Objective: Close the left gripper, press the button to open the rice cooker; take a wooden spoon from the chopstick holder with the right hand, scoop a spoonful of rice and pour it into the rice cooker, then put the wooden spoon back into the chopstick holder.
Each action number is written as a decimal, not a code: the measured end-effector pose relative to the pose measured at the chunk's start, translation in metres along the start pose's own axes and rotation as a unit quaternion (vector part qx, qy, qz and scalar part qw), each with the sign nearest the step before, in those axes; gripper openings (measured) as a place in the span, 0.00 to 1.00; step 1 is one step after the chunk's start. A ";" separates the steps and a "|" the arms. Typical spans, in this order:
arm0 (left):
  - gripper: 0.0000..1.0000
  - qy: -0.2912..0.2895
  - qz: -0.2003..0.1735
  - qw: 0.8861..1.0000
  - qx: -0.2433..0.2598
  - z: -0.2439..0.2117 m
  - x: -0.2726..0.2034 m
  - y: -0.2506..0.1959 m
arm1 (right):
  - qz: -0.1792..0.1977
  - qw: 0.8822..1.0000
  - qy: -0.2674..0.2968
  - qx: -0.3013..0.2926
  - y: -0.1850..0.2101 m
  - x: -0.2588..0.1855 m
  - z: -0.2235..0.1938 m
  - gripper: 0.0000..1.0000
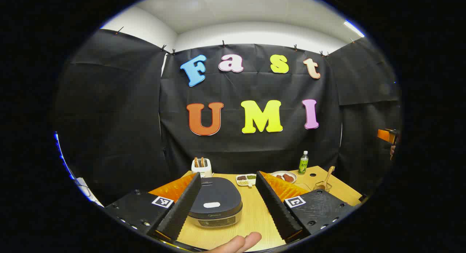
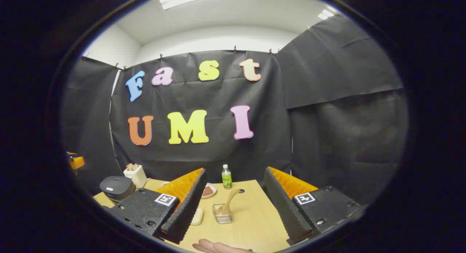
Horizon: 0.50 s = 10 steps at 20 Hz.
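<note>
A black-draped booth encloses a light wooden table (image 1: pixel 255 216). My left gripper (image 1: pixel 233 205) hangs above the near edge with its fingers spread wide, empty; the rice cooker (image 1: pixel 215 202) sits between them on the table, lid down. Behind it, at the far left, stands the white chopstick holder (image 1: pixel 201 167). My right gripper (image 2: pixel 235 205) is likewise spread apart and holds nothing. Ahead of it a wooden spoon (image 2: pixel 230 200) leans in a small glass container (image 2: pixel 222 213). A green bottle (image 2: pixel 226 177) stands upright at the far edge, a plate (image 2: pixel 208 190) to its left.
</note>
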State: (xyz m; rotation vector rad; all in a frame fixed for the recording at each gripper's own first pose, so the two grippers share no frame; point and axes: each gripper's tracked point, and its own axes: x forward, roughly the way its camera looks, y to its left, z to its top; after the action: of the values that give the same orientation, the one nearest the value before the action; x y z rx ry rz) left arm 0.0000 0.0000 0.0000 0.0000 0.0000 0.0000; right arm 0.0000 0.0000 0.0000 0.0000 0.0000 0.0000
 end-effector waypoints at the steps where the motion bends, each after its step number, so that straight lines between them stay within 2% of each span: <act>1: 0.95 0.000 0.007 1.000 0.001 -0.001 0.001 0.003 | -0.003 1.000 -0.004 -0.004 -0.002 -0.001 0.001 1.00; 3: 0.96 0.001 0.010 1.000 -0.002 -0.003 0.002 0.008 | -0.003 1.000 0.002 -0.006 -0.004 -0.001 -0.003 1.00; 7: 0.96 -0.014 -0.006 1.000 -0.020 0.002 0.003 0.005 | 0.002 1.000 -0.016 -0.023 -0.008 0.000 0.002 0.99; 10: 0.96 -0.009 0.012 1.000 0.002 -0.007 0.006 0.015 | 0.006 0.999 -0.025 -0.027 -0.009 -0.001 0.001 1.00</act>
State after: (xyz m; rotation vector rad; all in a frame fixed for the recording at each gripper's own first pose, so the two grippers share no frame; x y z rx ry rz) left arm 0.0058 0.0152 -0.0071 0.0031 -0.0187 0.0242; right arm -0.0014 -0.0086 0.0009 -0.0546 -0.0491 0.0115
